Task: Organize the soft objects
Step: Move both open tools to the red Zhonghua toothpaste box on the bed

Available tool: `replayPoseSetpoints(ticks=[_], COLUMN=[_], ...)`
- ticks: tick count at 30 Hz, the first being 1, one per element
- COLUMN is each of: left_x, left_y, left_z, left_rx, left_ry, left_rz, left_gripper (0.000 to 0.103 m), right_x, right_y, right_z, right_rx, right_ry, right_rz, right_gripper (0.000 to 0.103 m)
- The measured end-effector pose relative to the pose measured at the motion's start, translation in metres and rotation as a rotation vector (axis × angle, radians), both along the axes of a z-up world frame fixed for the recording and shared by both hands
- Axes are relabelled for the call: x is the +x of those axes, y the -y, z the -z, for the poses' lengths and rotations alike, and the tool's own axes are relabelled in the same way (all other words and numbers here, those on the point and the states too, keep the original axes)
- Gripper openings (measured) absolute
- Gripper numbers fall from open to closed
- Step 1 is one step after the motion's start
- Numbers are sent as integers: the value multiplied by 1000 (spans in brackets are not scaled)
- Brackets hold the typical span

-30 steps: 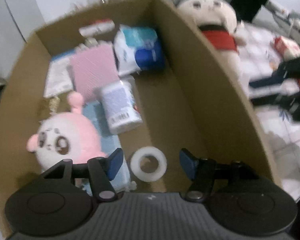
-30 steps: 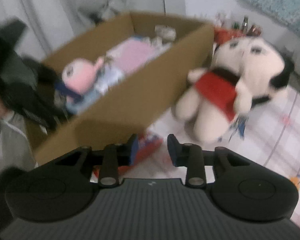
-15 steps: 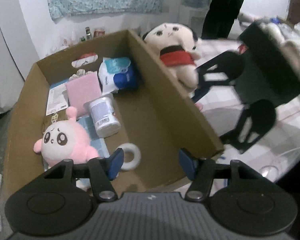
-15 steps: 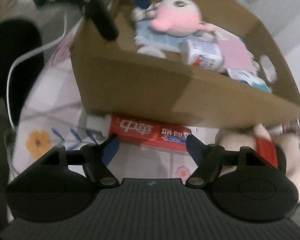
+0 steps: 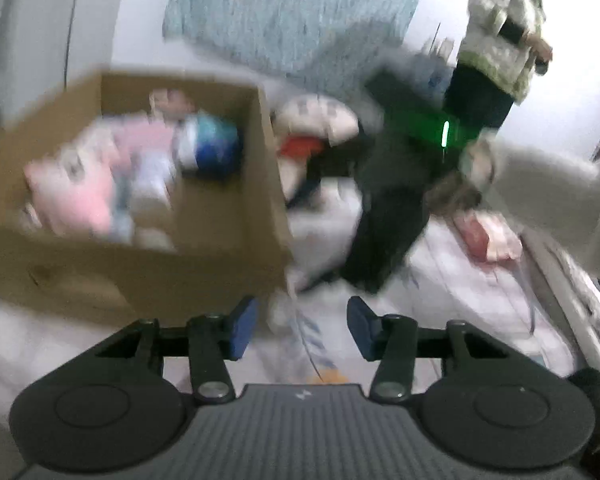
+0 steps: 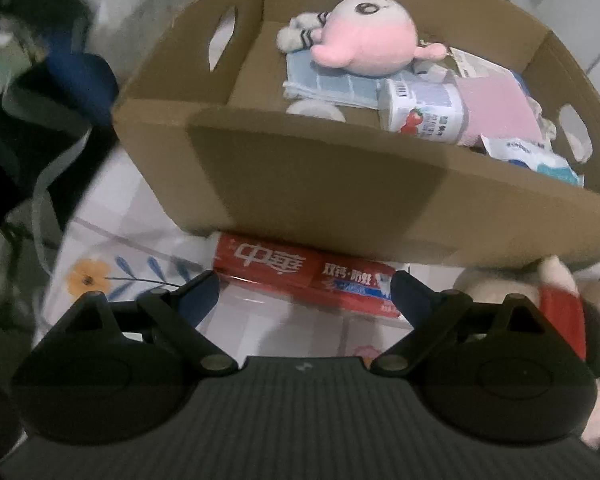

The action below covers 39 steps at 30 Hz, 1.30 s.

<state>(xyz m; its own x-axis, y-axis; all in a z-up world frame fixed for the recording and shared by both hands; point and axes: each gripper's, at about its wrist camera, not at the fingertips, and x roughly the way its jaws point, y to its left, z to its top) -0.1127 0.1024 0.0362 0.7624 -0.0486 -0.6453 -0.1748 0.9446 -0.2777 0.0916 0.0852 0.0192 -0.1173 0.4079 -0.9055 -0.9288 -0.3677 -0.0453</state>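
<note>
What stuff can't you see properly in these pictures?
- Left wrist view: the things inside the cardboard box are smeared by motion blur.
- Right wrist view: the red toothpaste box has its far edge hidden under the cardboard box.
- Right wrist view: the big plush doll is mostly covered by the right tongs and cut off by the edge.

Surface: white cloth with a pale check and printed flowers, one orange bloom with blue leaves near its left edge.
Box: open brown cardboard box with cut-out handles, standing directly on the cloth.
Carton: long red toothpaste carton lying flat on the cloth, touching the foot of the box's near wall.
Doll: cream plush doll with a red top, lying on the cloth just beside the box's right corner.
Packet: small pink-and-red packet, blurred, on the cloth well apart from the box.
</note>
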Motion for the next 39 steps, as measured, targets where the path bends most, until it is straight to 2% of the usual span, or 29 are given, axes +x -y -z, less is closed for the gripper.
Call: replayPoseSetpoints(ticks=[2,4,5,7,8,11,15,16,19,21,22,24,25,26,30,34,39], left_x=[7,21,27,39,42,46,48,50,54,57,58,61,62,63,67,66,54], left_y=[11,20,21,19,20,26,25,26,31,34,36,39,39,38,27,33,43], left_z=[19,38,45,58,62,65,73,76,80,83,84,87,88,89,91,88,84], left_rx=[-1,56,59,9,-17,15,-26,-30,-23,-40,-38,-30,-17,-2,-38,-8,-21], left_ry=[-29,-52,-54,-86,-71,-57,-30,-34,9,46,59,79,87,85,82,75,88], left_rz=[-22,-59,-70,-92,-91,-136,-202,-222,-267,-289,-302,-321,-323,-319,-312,-279,-195], left_gripper=[48,47,47,46,43,44,45,47,62,61,56,22,16,16,15,15,15], right_x=[5,16,21,31,35,45,54,56,61,61,60,55,52,48,34,34,22], right_y=[3,2,2,3,4,2,-2,2,7,8,8,7,9,10,18,26,59], right_z=[-2,-1,-1,-1,0,3,24,26,29,32,32,33,32,32,32,28,18], right_rx=[8,14,16,38,54,109,92,111,127,131,127,115,104,99,104,102,127], right_ry=[-16,-41,-63,-116,-130,-152,-201,-216,-245,-250,-248,-275,-298,-302,-288,-345,-346], right_rz=[17,77,106,171,206,340,460,479,534,557,563,554,537,522,512,561,622], right_gripper=[93,93,93,93,93,93,97,97,99,100,99,91,91,91,91,91,91])
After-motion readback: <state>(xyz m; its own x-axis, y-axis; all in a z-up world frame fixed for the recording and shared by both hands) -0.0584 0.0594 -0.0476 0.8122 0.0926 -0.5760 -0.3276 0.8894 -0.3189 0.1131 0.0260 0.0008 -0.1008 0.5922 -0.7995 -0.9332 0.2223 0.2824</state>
